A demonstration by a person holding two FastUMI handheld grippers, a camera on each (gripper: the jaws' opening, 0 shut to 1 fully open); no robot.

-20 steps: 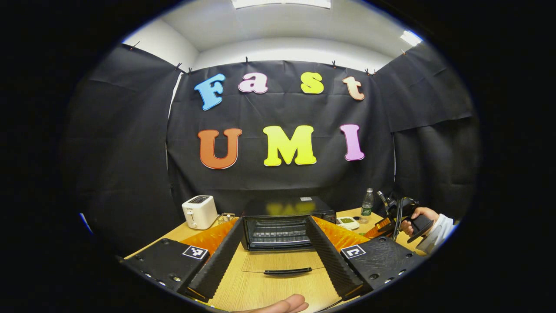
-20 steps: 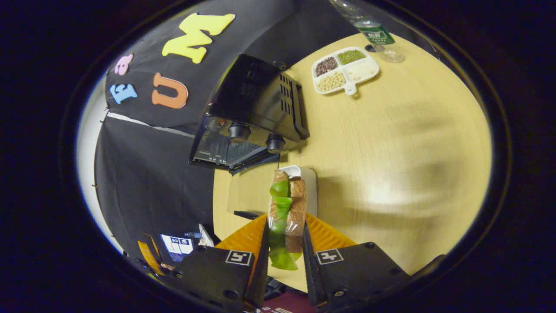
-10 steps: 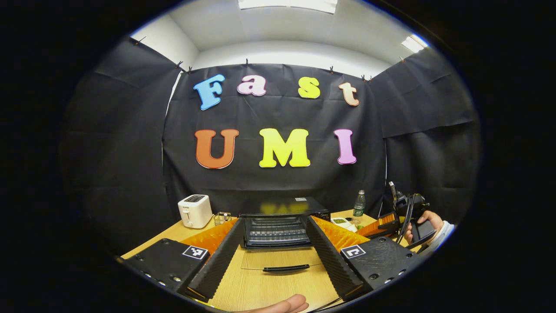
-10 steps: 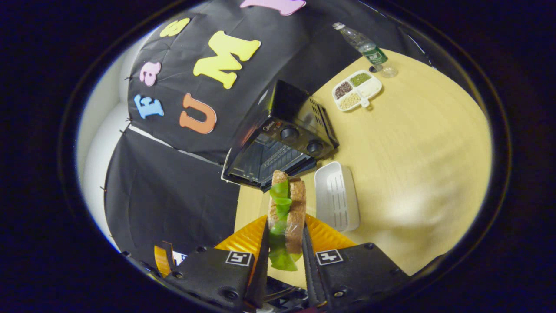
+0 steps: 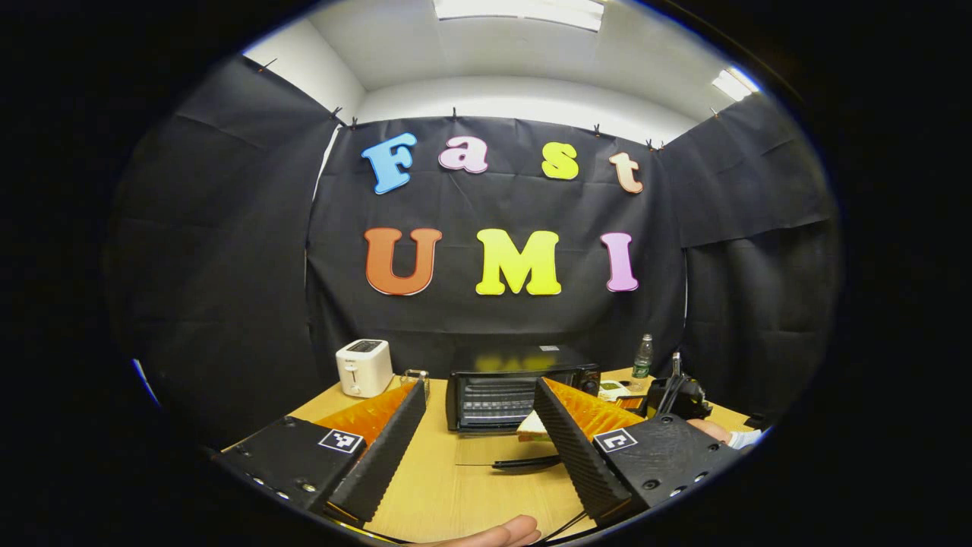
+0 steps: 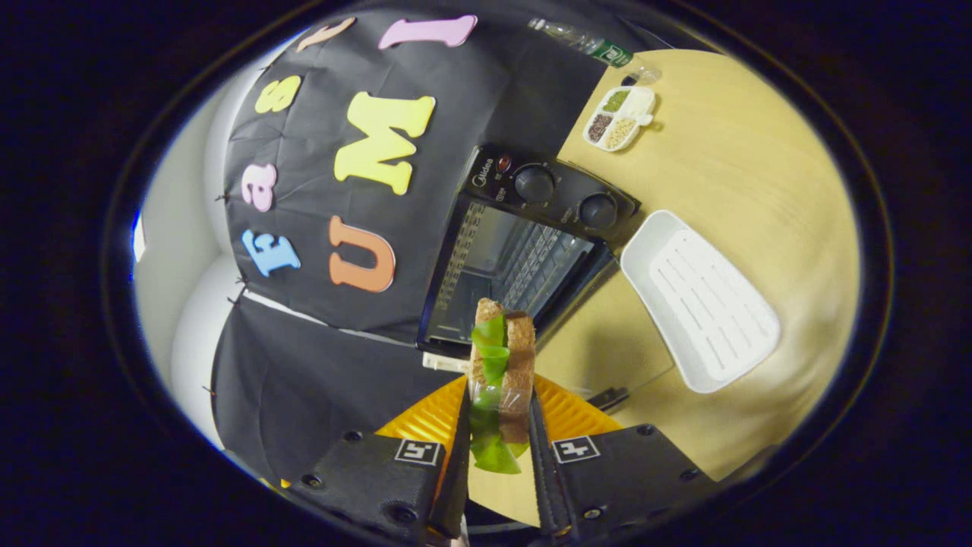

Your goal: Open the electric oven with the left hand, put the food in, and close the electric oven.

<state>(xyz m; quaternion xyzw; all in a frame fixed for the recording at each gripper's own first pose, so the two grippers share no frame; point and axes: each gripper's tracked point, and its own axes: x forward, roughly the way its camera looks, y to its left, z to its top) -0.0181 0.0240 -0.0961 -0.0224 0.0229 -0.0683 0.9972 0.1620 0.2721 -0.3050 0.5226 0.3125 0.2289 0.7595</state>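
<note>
The black electric oven (image 5: pixel 493 389) stands at the back of the wooden table with its glass door (image 6: pixel 600 346) folded down flat, handle (image 5: pixel 524 461) toward me. In the right gripper view the oven (image 6: pixel 531 235) shows its wire rack inside. My right gripper (image 6: pixel 497 395) is shut on a brown-bread sandwich with green lettuce (image 6: pixel 501 353), held on edge just before the open door. My left gripper (image 5: pixel 474 456) stands open, back from the door, nothing between its fingers. The right gripper (image 5: pixel 676 395) and its hand show at the oven's right.
A white ribbed tray (image 6: pixel 699 296) lies on the table beside the oven door. A sectioned dish of beans (image 6: pixel 619 118) and a water bottle (image 6: pixel 592 47) stand further back. A white toaster (image 5: pixel 364 367) sits left of the oven.
The right gripper has carried the sandwich off the white tray to the front of the open oven. The left gripper has drawn back from the door, staying open.
</note>
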